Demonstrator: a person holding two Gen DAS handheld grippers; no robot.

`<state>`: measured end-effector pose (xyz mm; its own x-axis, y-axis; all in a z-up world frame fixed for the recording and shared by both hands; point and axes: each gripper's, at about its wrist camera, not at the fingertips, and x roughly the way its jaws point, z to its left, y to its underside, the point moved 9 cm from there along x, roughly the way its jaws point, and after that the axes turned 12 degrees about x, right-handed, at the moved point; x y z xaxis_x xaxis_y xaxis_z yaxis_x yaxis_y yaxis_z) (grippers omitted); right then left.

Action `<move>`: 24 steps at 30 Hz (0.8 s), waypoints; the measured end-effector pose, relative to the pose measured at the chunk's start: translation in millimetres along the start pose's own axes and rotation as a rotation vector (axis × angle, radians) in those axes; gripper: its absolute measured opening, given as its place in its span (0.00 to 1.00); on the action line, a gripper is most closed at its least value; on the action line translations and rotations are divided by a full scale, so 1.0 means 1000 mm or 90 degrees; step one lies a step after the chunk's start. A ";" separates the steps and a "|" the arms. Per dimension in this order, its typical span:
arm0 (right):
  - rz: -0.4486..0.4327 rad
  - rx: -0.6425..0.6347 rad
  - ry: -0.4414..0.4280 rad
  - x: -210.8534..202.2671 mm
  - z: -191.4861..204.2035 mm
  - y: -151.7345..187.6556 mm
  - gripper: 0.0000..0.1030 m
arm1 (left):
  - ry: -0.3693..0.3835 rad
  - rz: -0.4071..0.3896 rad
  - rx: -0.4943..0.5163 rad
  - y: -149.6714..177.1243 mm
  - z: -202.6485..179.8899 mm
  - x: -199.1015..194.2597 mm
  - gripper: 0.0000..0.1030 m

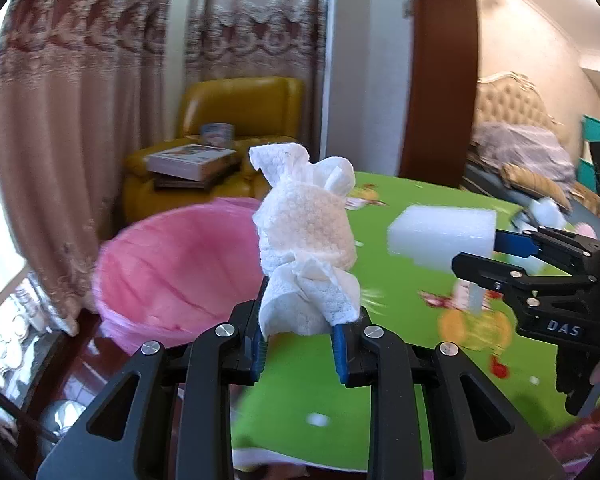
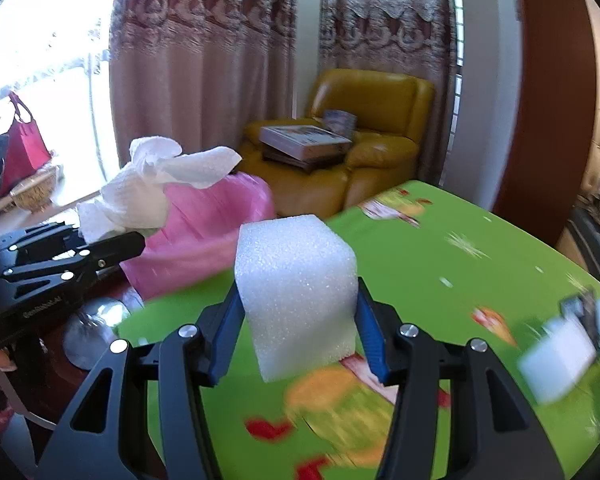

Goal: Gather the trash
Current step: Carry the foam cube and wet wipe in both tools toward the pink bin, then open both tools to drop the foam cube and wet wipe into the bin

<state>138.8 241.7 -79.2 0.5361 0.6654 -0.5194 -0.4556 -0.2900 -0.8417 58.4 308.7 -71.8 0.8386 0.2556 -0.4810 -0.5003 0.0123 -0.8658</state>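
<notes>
While both tools are loaded, nothing is in the bin yet. L gripper [image 1: 300, 344] is clamped on a crumpled white tissue wad [image 1: 306, 240], held up w/ the wad standing above the blue pads, just short of the pink-lined bin [image 1: 172, 264]. R gripper [image 2: 300, 332] is squeezed on a white foam block [image 2: 296, 288], carried above the table [image 2: 440, 240] near its bin-side edge.

Risks, as I judge them: the tissue is gripped only at its lower tail, so it could flop or slide out before it's over the liner; letting go too early drops it on the floor beside the bin. Foam is light & springy, may stick to a pad on release or bounce off the rim. Both grippers are close together, so they could knock into each other at the bin mouth.

Table has a bright green cartoon-print cloth; a blurred white item [image 2: 556, 356] lies near its right edge, can't tell what. Beyond the bin: a yellow armchair [image 1: 236, 136] w/ stacked books [image 1: 190, 164], then patterned curtains [image 1: 100, 80] & a bright window.
</notes>
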 end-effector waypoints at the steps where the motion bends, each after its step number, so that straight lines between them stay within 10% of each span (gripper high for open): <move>1: -0.005 -0.004 -0.009 0.006 0.008 -0.006 0.50 | -0.013 0.000 -0.006 -0.001 0.013 0.002 0.23; 14: -0.042 -0.014 -0.101 0.083 0.084 -0.071 0.55 | -0.084 0.017 -0.061 -0.008 0.111 0.039 0.26; 18: -0.031 -0.014 -0.099 0.100 0.080 -0.074 0.67 | -0.129 0.027 -0.073 0.001 0.123 0.046 0.77; 24: -0.056 0.000 -0.088 0.063 0.049 -0.066 0.68 | -0.162 0.027 -0.075 0.018 0.125 0.024 0.81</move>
<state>167.4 336.6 -49.1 0.4712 0.7767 -0.4179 -0.4106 -0.2262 -0.8833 42.9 435.6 -81.4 0.7288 0.4879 -0.4804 -0.4934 -0.1123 -0.8625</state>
